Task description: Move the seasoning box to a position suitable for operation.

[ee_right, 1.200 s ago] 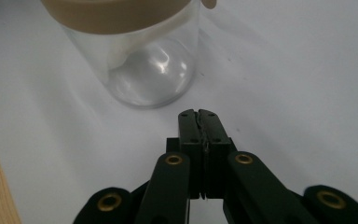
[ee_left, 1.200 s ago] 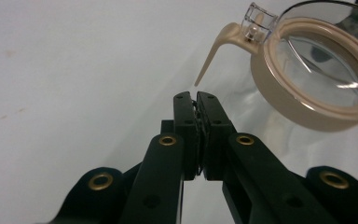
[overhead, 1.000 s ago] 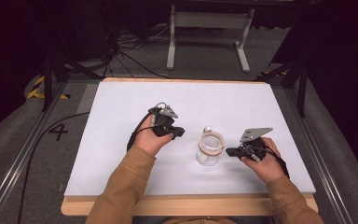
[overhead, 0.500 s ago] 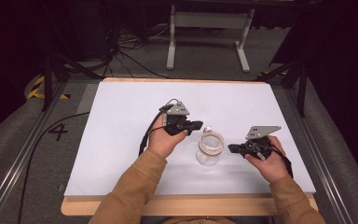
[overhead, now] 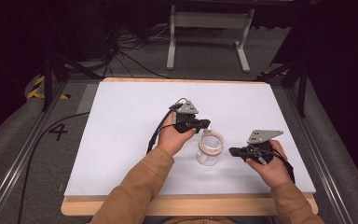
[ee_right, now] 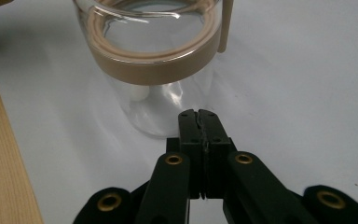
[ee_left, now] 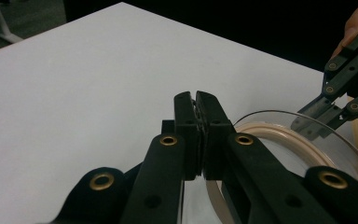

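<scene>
So I've got both grippers on the white table [overhead: 121,130], a bit right of centre in the high view, with a clear glass jar [overhead: 209,149] sitting upright between them. The jar has a tan band around its rim and looks empty as far as I can tell. My left gripper [overhead: 204,124] is just up and left of the jar in the high view, tips right by the rim; I can't tell if it's actually touching. In the left gripper view the jaws are pressed flat together with nothing between them, and the jar's rim [ee_left: 279,140] curves off at the lower right just past them. My right gripper [overhead: 233,151] sits to the right of the jar, low near the tabletop, pointing at its side with a small gap left. In the right gripper view those jaws are closed tight on nothing too, aimed at the bottom of the glass [ee_right: 154,70] in the upper middle of the frame. The table's wooden edge [ee_right: 4,158] runs down the left side there.
</scene>
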Available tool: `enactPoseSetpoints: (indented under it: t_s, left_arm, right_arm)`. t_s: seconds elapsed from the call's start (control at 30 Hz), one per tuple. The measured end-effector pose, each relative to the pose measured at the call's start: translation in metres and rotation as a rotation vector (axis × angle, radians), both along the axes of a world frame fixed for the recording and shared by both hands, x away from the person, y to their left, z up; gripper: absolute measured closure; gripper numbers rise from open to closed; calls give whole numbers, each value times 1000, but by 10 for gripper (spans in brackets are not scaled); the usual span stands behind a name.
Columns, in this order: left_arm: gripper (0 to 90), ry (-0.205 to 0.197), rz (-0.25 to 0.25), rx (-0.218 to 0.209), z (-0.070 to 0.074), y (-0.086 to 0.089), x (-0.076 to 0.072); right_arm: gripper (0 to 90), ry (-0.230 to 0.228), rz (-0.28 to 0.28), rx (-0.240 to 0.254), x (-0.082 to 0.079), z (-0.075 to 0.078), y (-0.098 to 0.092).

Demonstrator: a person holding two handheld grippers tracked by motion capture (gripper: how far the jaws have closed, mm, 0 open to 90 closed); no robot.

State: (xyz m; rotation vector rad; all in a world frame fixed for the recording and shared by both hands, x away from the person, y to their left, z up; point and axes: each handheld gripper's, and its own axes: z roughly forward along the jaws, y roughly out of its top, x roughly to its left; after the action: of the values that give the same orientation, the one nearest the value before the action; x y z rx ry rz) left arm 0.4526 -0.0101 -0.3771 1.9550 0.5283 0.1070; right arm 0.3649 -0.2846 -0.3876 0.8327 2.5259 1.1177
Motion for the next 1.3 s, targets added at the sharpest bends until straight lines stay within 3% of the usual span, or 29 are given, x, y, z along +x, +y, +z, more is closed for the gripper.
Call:
enactPoseSetpoints:
  t_s: [0.3,0.57,1.07,1.3]
  left_arm:
    - [897,-2,-3,1,0,-1,1]
    - [898,10,-6,-4,0,-3,2]
    - [899,12,-9,10,-2,-5,4]
    - [899,13,-10,16,-2,-5,4]
  right_arm:
    - [900,-17,18,12,-6,3,7]
    - [900,-21,23,60,-10,9,8]
    - [900,-26,46,79,-14,11,17]
    - [900,-41,44,145,-13,17,21]
